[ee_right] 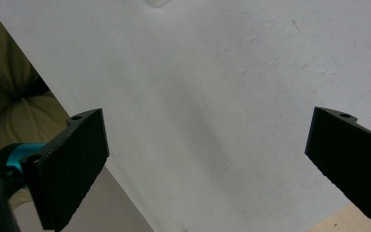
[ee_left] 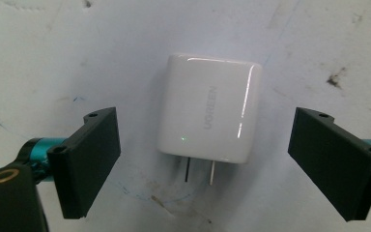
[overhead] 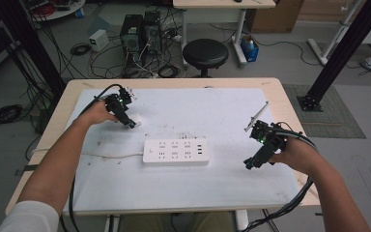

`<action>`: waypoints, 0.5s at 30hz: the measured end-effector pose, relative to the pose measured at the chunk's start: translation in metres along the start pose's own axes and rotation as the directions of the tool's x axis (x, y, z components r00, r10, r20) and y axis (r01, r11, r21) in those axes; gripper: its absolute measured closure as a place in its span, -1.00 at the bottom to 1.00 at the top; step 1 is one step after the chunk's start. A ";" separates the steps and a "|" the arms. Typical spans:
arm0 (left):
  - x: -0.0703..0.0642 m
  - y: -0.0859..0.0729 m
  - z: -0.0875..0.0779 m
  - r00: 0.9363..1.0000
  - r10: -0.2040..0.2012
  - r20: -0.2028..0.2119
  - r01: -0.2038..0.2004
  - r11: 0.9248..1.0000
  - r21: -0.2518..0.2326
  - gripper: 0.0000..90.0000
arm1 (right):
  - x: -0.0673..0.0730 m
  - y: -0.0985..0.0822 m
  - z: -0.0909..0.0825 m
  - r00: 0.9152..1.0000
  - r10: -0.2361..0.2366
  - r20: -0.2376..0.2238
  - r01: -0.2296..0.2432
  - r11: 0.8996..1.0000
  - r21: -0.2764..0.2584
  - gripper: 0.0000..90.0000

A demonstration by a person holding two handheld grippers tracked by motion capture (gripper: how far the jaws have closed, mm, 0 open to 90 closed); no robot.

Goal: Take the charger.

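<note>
Looking down from the high view, I start at my near edge: my two forearms come in from six o'clock, one on each side of the white mat (overhead: 183, 188) that covers the table (overhead: 290, 101).

At about four o'clock my right gripper (overhead: 251, 163) hangs over a bare part of the mat. In the right gripper view its jaws stand wide apart with nothing between them, only white mat, and the mat's edge with the wooden table at the lower right corner.

In the middle of the mat lies the white power strip (overhead: 176, 152), flat, long side across my view. Its pale cord (overhead: 111, 155) runs off toward nine o'clock.

Farther off, at about ten o'clock, my left gripper (overhead: 130, 124) points down at the small white charger (overhead: 137, 119), which lies on the mat, well apart from the power strip. In the left gripper view the charger (ee_left: 208, 115) lies flat between the two jaws, its two metal prongs (ee_left: 199, 171) pointing toward six o'clock of that view, a small green light on its face. The jaws are spread nearly as wide as they go and neither pad touches the charger; there is clear mat on both sides of it. I have hold of nothing.

Beyond the table, at twelve o'clock, stands a black round stool (overhead: 205, 53) among cables on the floor.
</note>
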State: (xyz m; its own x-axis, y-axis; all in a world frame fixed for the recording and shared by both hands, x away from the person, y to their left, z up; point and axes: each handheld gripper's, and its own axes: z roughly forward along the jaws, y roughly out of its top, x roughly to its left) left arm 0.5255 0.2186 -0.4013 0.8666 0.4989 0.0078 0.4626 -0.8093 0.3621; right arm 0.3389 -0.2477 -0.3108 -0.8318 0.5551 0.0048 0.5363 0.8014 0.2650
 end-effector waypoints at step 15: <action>0.005 -0.001 0.015 0.998 0.029 0.055 -0.028 0.999 -0.020 -0.20 | -0.002 0.002 0.003 1.000 0.010 -0.004 -0.010 1.000 0.016 -0.98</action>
State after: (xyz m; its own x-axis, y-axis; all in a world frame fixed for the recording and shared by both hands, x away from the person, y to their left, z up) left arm 0.5324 0.2168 -0.4159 0.8886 0.4575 -0.0335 0.4347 -0.8164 0.3802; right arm 0.3417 -0.2467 -0.3135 -0.8269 0.5623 0.0113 0.5468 0.7991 0.2497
